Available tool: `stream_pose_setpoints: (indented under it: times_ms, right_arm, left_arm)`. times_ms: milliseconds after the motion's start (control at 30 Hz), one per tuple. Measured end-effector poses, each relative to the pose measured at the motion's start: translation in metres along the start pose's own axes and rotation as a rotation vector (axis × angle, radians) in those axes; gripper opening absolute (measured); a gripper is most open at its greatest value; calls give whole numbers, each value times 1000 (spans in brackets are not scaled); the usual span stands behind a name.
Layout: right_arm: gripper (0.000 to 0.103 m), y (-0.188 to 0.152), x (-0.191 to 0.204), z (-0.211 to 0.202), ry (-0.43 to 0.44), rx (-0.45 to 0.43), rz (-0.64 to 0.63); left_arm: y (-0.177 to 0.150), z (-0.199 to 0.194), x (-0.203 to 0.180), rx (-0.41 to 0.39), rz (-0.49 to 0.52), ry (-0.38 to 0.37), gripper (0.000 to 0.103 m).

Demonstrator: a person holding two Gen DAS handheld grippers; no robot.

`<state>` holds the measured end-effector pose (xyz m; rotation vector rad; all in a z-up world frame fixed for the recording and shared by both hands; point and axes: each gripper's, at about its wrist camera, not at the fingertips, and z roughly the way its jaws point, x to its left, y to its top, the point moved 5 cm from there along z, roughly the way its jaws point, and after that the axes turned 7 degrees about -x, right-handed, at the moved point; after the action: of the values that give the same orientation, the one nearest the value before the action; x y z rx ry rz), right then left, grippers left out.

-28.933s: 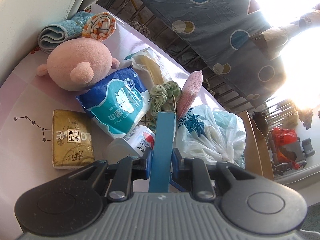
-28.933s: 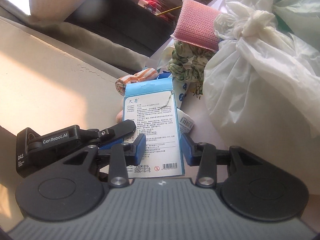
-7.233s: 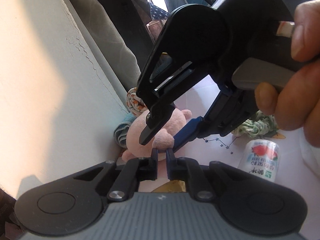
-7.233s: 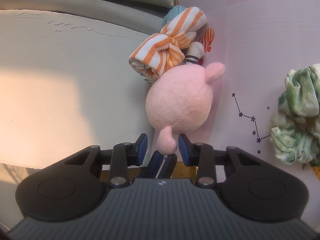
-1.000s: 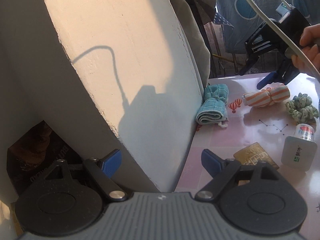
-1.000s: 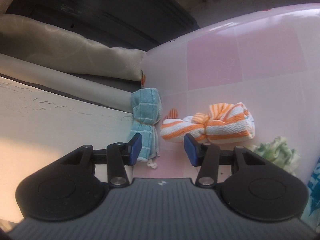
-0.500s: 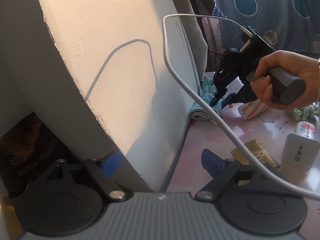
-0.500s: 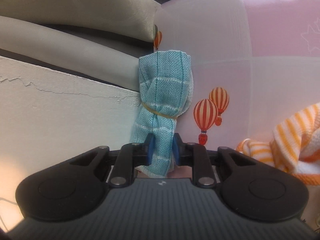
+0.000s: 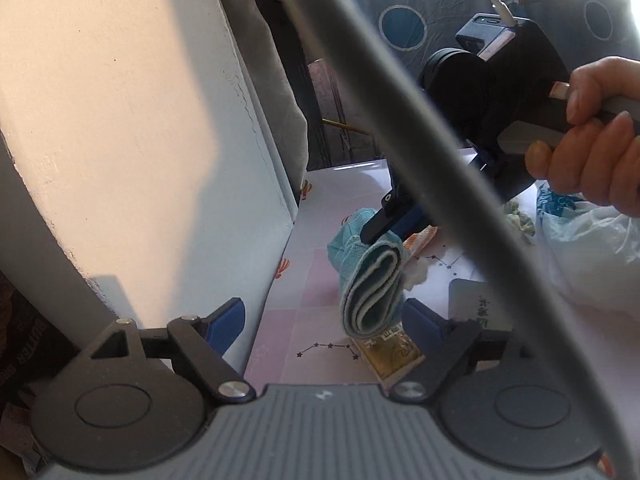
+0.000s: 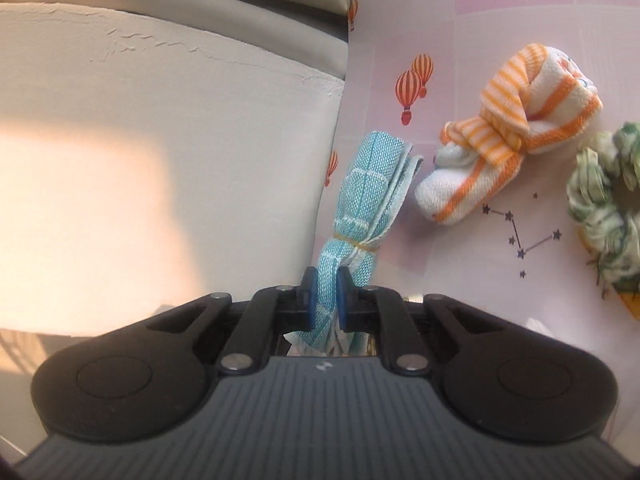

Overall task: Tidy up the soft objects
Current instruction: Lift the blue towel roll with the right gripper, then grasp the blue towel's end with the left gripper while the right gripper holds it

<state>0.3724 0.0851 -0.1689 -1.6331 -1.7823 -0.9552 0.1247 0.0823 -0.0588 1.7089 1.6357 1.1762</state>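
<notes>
My right gripper (image 10: 325, 296) is shut on a rolled teal towel (image 10: 362, 196) bound with a rubber band and holds it lifted above the pink table (image 10: 500, 8). In the left wrist view the same teal towel (image 9: 370, 280) hangs from the right gripper (image 9: 390, 228), just ahead of my left gripper (image 9: 322, 320), which is open and empty. An orange-striped rolled towel (image 10: 516, 120) and a green scrunchie (image 10: 604, 200) lie on the table to the right.
A white wall (image 9: 140, 140) runs along the table's left side. A gold packet (image 9: 394, 356), a white box (image 9: 480, 304) and a white plastic bag (image 9: 588, 248) lie on the table. A grey cable (image 9: 440, 148) crosses the left wrist view.
My right gripper has lifted the teal towel off the table by the wall and carried it toward my left gripper. My left gripper stays open.
</notes>
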Motion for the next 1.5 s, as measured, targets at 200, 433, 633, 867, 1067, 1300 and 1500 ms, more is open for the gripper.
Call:
stream_pose_setpoints:
  times_ms: [200,433,633,867,1067,1300,1500]
  right_arm:
    - [8,-47,-9,-40,-51,-33,-24]
    - [13,-73,-48,-74,-89,-56,32]
    - [30,-85,-47,-111,18,-172,54]
    - [32,-106,-52,-189,26,-352,-12]
    - [35,-137,-46,-215,-37,-437,-170]
    - [42,-153,-41,-154,-103,-450,-282]
    - [52,-139,-29,-105,-186,-449,-430]
  left_arm:
    - [-2,-9,-27,31,-27,-145,78]
    - [-18,-46,-33,71,-28,-269,84]
    - [-31,-78,-29,64,76,-282,99]
    - [-51,-83,-16,116,72,-194,101]
    - [-43,-68,3,133,-158,-197,100]
    - [-14,-34,7,204,-335,-275,88]
    - [9,14,6,309,-472,-315,82]
